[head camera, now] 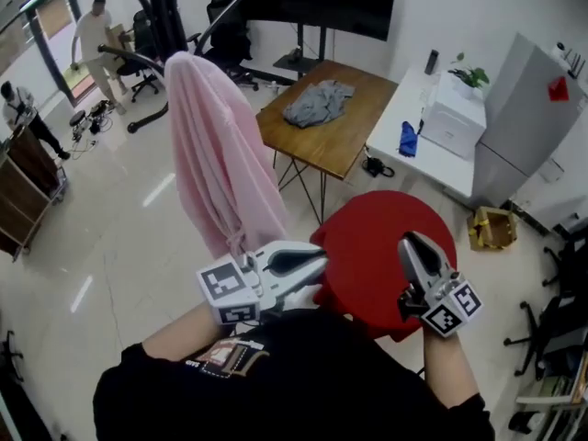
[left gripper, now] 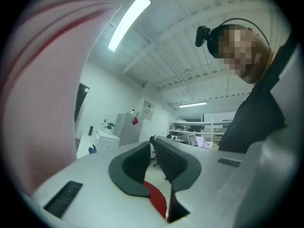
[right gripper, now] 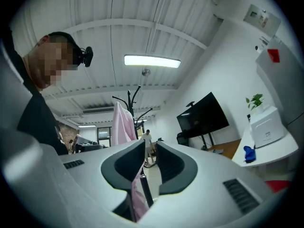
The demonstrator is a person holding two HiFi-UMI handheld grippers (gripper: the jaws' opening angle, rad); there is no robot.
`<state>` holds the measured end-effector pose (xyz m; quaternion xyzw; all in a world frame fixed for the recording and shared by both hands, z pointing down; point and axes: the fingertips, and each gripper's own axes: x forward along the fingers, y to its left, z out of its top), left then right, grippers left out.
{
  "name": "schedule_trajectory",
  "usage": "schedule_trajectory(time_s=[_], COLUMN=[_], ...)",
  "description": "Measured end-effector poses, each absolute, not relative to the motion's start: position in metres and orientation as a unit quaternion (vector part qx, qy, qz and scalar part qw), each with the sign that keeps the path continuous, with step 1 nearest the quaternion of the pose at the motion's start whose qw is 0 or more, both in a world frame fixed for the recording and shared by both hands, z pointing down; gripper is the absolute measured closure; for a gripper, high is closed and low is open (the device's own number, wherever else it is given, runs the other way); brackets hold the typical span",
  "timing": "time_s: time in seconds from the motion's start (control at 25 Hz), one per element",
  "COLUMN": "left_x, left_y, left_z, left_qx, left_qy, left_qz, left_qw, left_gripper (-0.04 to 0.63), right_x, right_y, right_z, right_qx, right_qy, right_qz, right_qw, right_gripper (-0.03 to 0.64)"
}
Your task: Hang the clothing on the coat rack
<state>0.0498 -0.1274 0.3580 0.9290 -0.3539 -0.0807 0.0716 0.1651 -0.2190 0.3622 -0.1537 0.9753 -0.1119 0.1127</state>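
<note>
Pink garment (head camera: 216, 154) draped on coat rack (head camera: 165, 7), open floor (head camera: 129, 246) around; L gripper (head camera: 317, 260) pressed together, R gripper (head camera: 409, 242) slit apart, both empty, near red stool (head camera: 367, 237); ceiling lights (right gripper: 152, 61) in gripper views only.

Open floor (head camera: 110, 246) lies left of the hanging robe (head camera: 216, 163); stool (head camera: 367, 246) and table (head camera: 358, 127) crowd the right.

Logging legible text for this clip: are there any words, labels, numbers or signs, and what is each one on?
No text can be read in any view.
Too small: the shirt print on the person's black top.
Blurred: the wall poster, left gripper view.
Blurred: the wall sign, right gripper view.
</note>
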Motion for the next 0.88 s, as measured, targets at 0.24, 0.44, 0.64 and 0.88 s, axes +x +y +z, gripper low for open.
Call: schedule_trajectory(time_s=[0.24, 0.44, 0.64, 0.88], left_x=[0.089, 0.129, 0.148, 0.153], left_y=[-0.171, -0.183, -0.181, -0.182], left_z=[0.424, 0.47, 0.488, 0.494], left_qx=[0.93, 0.929, 0.936, 0.937], left_qy=[-0.349, -0.34, -0.31, -0.301], left_qz=[-0.056, -0.02, -0.024, -0.026], left_qw=[0.099, 0.141, 0.165, 0.175], left_gripper=[0.595, 0.595, 0.595, 0.595], right_x=[0.216, 0.249, 0.27, 0.278], right_y=[-0.212, -0.204, -0.197, -0.194], right_z=[0.421, 0.464, 0.493, 0.506], right_qx=[-0.229, -0.278, -0.307, -0.318], right_qy=[0.966, 0.953, 0.938, 0.934], right_qz=[-0.106, -0.121, -0.157, -0.161], right_qw=[0.049, 0.016, 0.023, 0.018], right_gripper=[0.617, 0.617, 0.617, 0.617])
